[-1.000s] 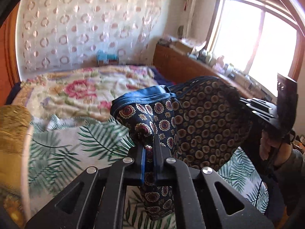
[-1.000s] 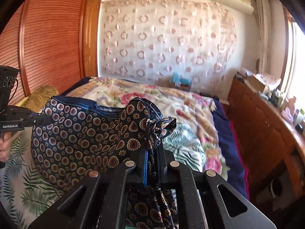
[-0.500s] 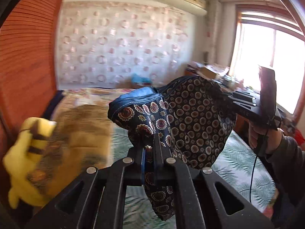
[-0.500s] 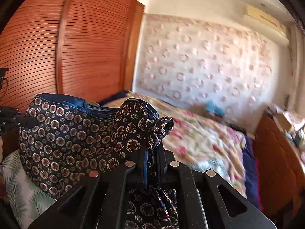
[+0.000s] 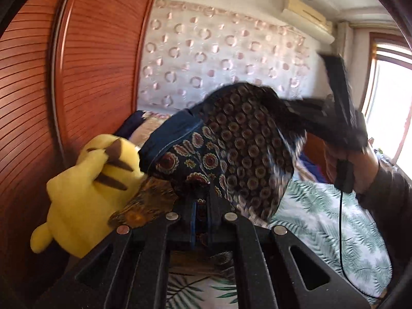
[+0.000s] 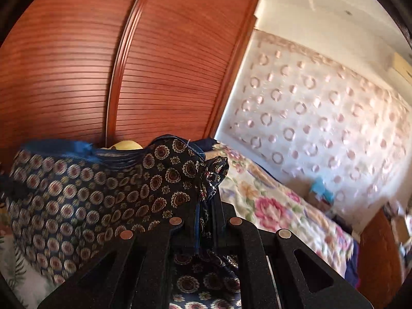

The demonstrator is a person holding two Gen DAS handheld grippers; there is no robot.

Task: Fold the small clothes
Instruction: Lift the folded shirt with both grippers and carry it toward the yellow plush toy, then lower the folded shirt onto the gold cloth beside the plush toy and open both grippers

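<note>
The shorts [image 5: 239,154] hung stretched between both clamped grippers, left [image 5: 202,206] and right [image 6: 206,206], above the bed [image 5: 322,219].

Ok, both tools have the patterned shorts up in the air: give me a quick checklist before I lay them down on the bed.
1. Left tool shut on the patterned shorts: ok.
2. Right tool shut on them: ok.
3. Waistband stretched between tools: ok, slightly slack.
4. Shorts clear of the bed: ok.
5. Landing spot on palm-leaf sheet free: cannot tell, shorts hide it.
6. Yellow plush toy out of the way: not ok, right beside the shorts.
</note>
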